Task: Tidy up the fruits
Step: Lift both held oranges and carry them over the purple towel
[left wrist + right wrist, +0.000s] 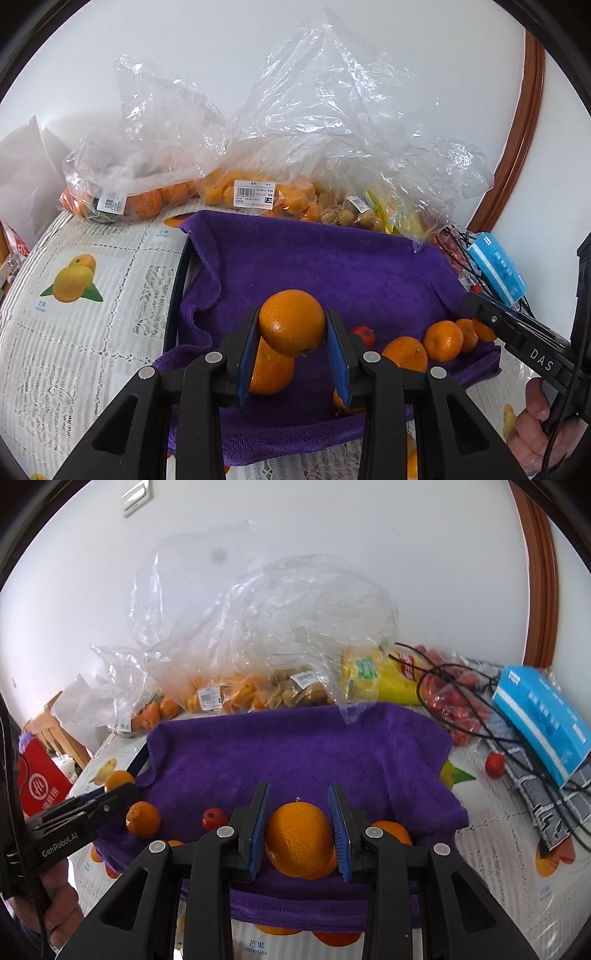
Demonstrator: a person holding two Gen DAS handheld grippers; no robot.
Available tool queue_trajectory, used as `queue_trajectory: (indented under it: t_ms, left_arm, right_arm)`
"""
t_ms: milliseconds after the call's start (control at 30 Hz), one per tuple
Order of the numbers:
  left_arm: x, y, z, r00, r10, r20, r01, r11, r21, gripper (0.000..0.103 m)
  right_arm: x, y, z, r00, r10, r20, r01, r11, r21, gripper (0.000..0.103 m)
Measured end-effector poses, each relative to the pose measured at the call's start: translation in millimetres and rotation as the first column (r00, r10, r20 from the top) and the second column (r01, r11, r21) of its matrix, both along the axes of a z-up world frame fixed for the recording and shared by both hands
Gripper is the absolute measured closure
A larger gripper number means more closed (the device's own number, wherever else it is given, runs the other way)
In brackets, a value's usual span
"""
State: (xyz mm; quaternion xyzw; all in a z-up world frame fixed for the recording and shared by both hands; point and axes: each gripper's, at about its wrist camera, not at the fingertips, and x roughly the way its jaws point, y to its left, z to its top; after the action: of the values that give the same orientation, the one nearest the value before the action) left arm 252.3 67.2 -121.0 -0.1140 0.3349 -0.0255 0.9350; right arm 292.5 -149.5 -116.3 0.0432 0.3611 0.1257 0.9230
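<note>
Purple towel (332, 266) over tray: left gripper (291, 325) pinching a mandarin (291, 321); right gripper (298, 812) clamping another mandarin (299, 843).

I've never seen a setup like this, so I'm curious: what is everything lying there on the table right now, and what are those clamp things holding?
Purple towel: one, spread mid-table.
Loose oranges: several, orange, along the towel's near edge, e.g..
Held oranges: two, one in each gripper.
Small red fruit: one, on the towel; another on the tablecloth at right.
Clear plastic bags: several, behind the towel, holding orange and brownish fruit.
Yellow packet: one, behind the towel.
Red bagged items: one bag, back right.
Blue box: one, far right.
Black cable: over the right-side items.
Fruit-print tablecloth: white, covering the table.
Left gripper: black, blue pads.
Right gripper: the same.
</note>
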Motion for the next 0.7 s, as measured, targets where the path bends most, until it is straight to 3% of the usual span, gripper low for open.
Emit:
queue_trajectory:
  t_ms: [267,700]
  left_arm:
    - [4.5,-1.3,-9.5,0.999,-0.016,-0.028,0.015,1.0,-0.021,0.07]
    - [4.4,-6.9,-12.4,0.999,-0.033,-0.022,0.033,0.999,-0.031,0.07]
  right_arm:
    - [5.5,7.4,-16.1,0.999,0.003,-0.041,-0.003,1.0,-0.005,0.071]
    - [-2.6,29.8,-19.3,0.998,0.06,0.003,-0.06,0.994,-0.094,0.071]
